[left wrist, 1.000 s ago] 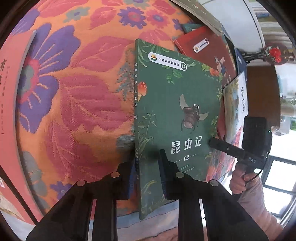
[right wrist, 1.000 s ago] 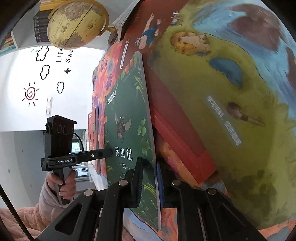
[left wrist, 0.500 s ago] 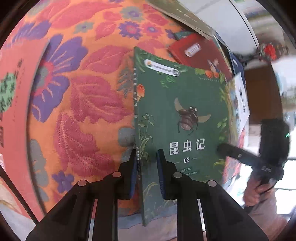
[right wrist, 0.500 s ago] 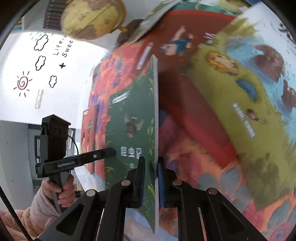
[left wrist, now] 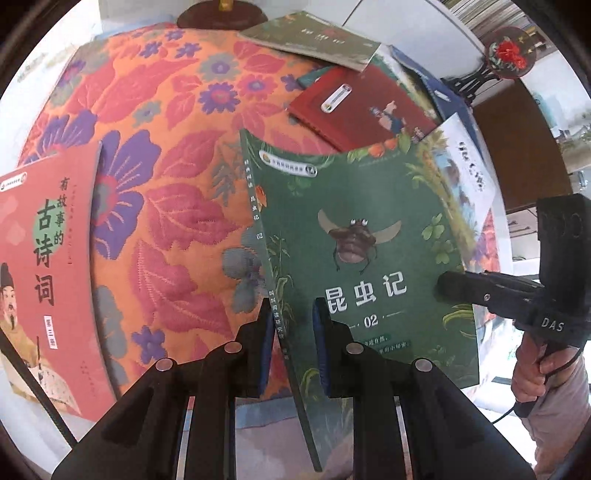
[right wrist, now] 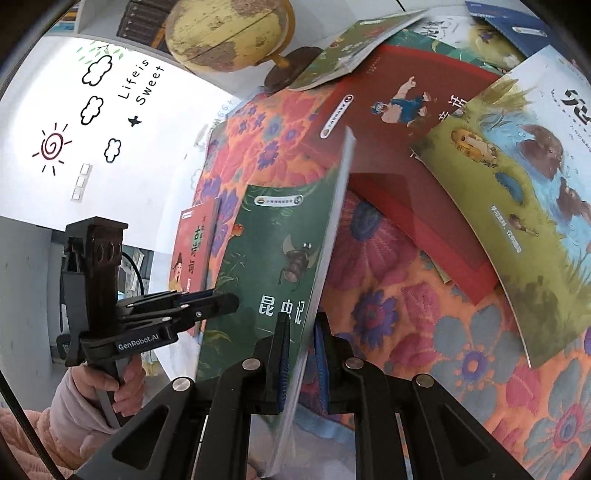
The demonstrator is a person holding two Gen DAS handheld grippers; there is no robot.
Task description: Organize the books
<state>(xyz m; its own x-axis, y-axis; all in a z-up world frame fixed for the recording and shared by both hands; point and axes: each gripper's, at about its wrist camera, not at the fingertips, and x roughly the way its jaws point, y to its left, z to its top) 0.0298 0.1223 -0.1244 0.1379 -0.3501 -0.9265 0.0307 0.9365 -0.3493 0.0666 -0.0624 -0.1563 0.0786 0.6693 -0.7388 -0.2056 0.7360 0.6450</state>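
Observation:
A green insect book point(left wrist: 369, 206) with a beetle on its cover is held tilted above the flowered cloth point(left wrist: 166, 192). My left gripper point(left wrist: 291, 314) is shut on its spine edge near the bottom corner. My right gripper point(right wrist: 301, 325) is shut on the opposite long edge of the same book point(right wrist: 273, 254). In the left wrist view the right gripper point(left wrist: 448, 284) reaches in from the right, a hand on its handle. The right wrist view has the left gripper point(right wrist: 221, 302) coming in from the left.
An orange-red poetry book point(left wrist: 44, 258) lies at the cloth's left. A red book point(left wrist: 362, 107), a pale picture book point(left wrist: 469, 173) and a thin green book point(left wrist: 314, 40) overlap at the far right. A globe point(right wrist: 225, 33) stands at the back edge.
Both grippers have risen with the green book, so its far end now stands off the cloth. More of the table shows, and the poetry book at the left has come further into view.

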